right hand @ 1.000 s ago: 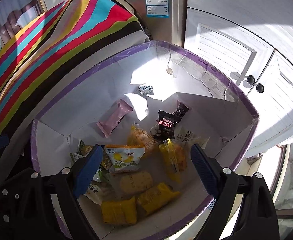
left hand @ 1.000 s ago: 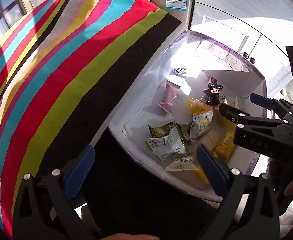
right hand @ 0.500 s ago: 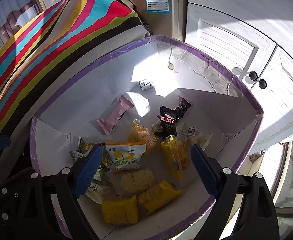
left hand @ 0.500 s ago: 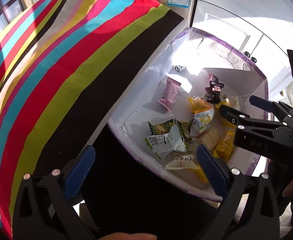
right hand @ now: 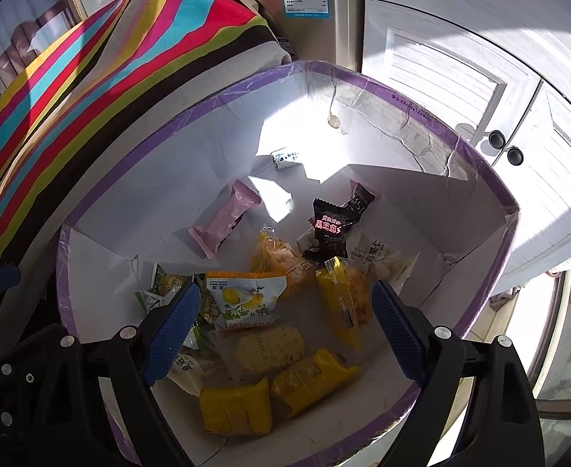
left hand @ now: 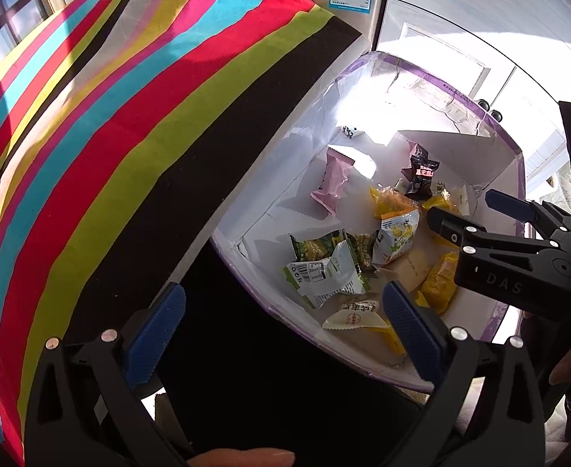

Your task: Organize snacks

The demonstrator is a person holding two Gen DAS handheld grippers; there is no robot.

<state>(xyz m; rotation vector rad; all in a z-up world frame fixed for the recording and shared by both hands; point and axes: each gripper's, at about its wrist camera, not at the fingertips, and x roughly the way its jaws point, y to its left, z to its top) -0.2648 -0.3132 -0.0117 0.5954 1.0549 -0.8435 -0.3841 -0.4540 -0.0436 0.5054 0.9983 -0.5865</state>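
Striped cloth (left hand: 122, 124) in pink, blue, red, green and black covers the table on the left, and the white box with the purple rim (right hand: 363, 78) sits just beside it, so the snacks stay in one place. The left gripper (left hand: 281, 323) hangs over the near edge of the box with its blue pads wide apart and nothing between them; it looks like it is waiting its turn. Inside the box, going from left to right, there are green packets (right hand: 161, 288) in the near corner, a pink bar (right hand: 225, 223) lying alone on the bare floor, and a white and orange packet with a yellow fruit picture (right hand: 242, 299) leaning on the pile. Then come orange and yellow packs (right hand: 277, 260), a black packet with red writing (right hand: 328, 229), and a pale packet (right hand: 375, 251) by the right wall. Two more yellow packs (right hand: 270, 397) lie at the near side, and a tiny white candy (right hand: 285, 157) sits far back in the sun. The right gripper (right hand: 283, 325) is above the middle of the pile, also wide open and empty, likely getting ready to pick a snack. The packets lie mixed and on top of each other, so the sorting seems hardly begun.
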